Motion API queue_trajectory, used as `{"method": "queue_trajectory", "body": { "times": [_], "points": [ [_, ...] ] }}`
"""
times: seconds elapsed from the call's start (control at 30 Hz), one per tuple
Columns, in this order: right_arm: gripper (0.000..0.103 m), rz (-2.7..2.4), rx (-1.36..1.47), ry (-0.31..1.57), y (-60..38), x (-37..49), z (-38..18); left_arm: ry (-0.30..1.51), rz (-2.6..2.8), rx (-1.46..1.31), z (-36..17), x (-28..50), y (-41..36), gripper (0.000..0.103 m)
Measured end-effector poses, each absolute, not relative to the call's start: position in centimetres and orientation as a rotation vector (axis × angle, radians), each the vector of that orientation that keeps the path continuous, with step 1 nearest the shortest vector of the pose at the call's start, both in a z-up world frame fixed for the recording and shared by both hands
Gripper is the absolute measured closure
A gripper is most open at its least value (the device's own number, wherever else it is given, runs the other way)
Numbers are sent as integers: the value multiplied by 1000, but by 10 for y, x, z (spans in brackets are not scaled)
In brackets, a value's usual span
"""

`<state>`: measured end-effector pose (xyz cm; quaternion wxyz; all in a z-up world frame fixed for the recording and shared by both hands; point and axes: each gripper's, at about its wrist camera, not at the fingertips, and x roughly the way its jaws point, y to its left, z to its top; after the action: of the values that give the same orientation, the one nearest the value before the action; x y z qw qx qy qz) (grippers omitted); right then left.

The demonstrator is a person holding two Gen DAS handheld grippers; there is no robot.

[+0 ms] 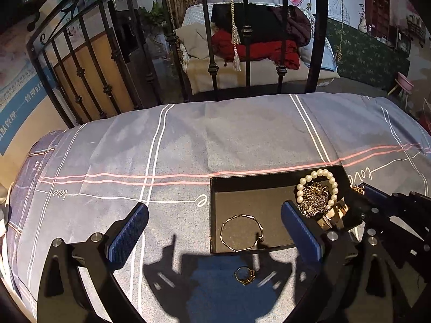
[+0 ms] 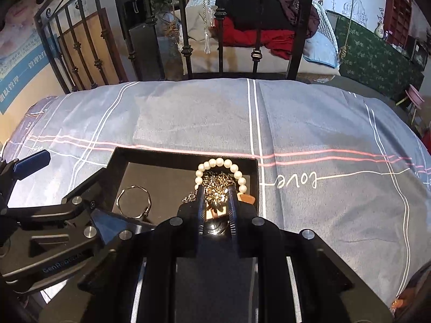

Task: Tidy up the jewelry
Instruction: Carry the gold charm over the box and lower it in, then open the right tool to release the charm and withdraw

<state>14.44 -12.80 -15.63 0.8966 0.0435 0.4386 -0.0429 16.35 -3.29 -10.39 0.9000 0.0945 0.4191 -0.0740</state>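
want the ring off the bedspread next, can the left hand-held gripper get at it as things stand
Probably yes. The gold ring lies alone on the bedspread, just outside the black tray, between the open fingers of the left hand-held gripper. Nothing covers it; the right hand-held gripper sits off to the side over the tray.

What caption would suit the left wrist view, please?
Open left gripper above a black tray of jewelry; one gold ring lies outside on the bedspread.

Grey striped bedspread carries black tray and ring.

Black tray; white pearl bracelet; grey bedspread, white and pink stripes
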Motion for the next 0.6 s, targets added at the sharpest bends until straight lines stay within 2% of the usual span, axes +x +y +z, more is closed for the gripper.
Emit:
{"method": "queue_trajectory", "body": {
  "times": [0.6],
  "points": [
    [85, -85, 91, 936, -122, 160, -169, 884, -139, 183, -111, 179, -22, 6]
  ]
}}
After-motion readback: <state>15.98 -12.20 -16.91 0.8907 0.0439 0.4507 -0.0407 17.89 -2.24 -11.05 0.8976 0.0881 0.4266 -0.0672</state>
